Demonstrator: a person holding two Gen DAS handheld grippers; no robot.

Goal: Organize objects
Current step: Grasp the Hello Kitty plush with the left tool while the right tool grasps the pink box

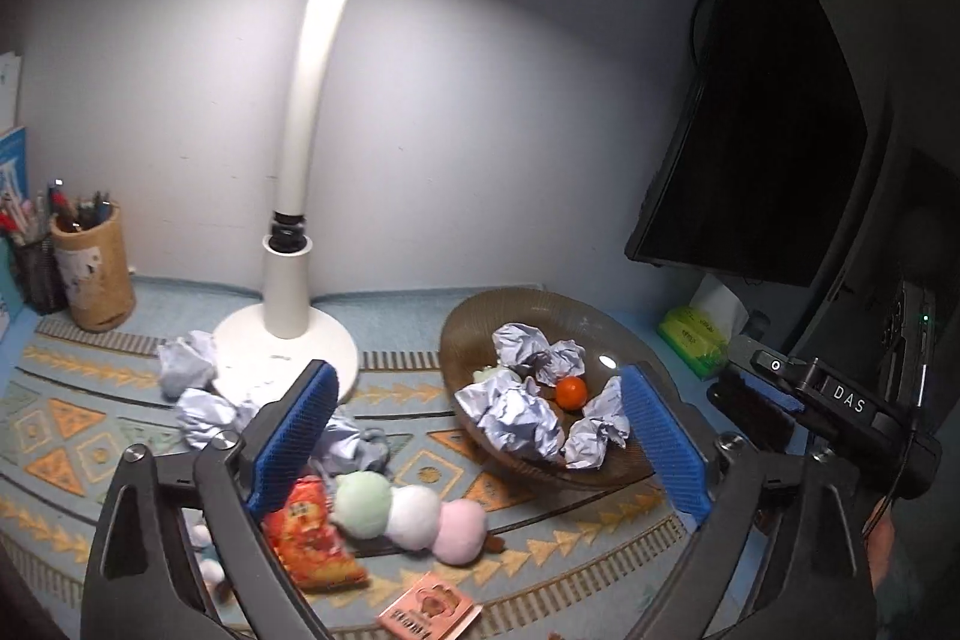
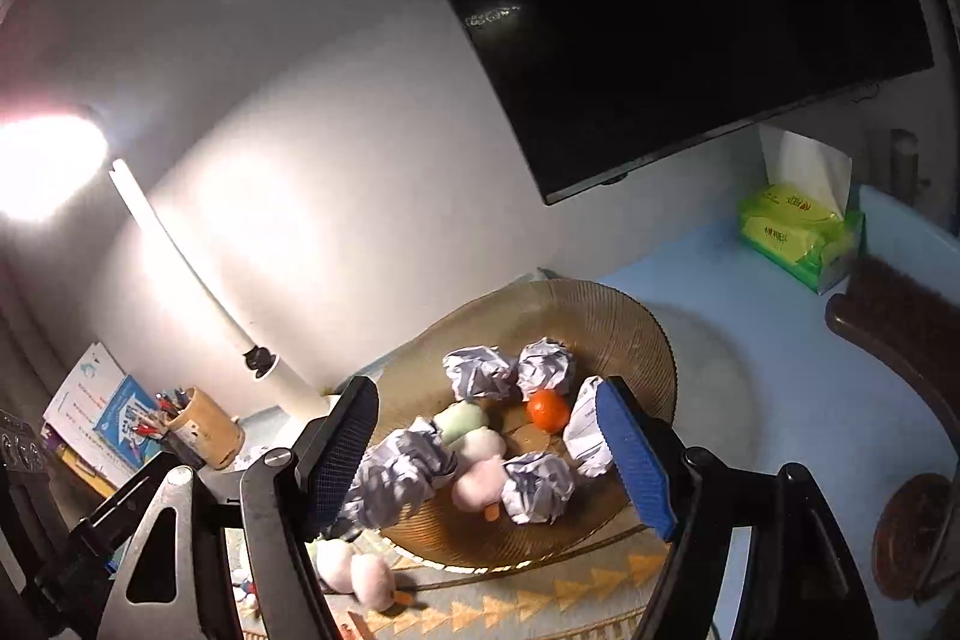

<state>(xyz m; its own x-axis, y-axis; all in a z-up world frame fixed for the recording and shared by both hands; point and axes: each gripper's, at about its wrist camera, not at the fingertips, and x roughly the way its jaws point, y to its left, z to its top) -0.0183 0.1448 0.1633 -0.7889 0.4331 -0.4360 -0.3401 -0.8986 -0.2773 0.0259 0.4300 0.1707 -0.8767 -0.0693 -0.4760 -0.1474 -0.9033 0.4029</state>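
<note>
A brown ribbed glass bowl (image 1: 474,334) (image 2: 624,322) holds several crumpled paper balls (image 1: 516,415) (image 2: 480,370), a small orange (image 1: 570,392) (image 2: 547,410) and a plush dango skewer (image 2: 477,445). A second dango skewer (image 1: 411,511) (image 2: 360,574), an orange snack packet (image 1: 312,538), a pink card (image 1: 429,607) and more paper balls (image 1: 192,388) lie on the patterned mat. My left gripper (image 1: 480,436) is open above the mat, left of the bowl. My right gripper (image 2: 486,466) is open above the bowl; it also shows in the left wrist view (image 1: 840,400).
A white desk lamp (image 1: 288,328) stands behind the loose paper balls. Pen holders (image 1: 96,268) (image 2: 204,430) and books are at the left. A dark monitor (image 1: 756,130) hangs at the right, with a green tissue pack (image 2: 798,232) beneath it.
</note>
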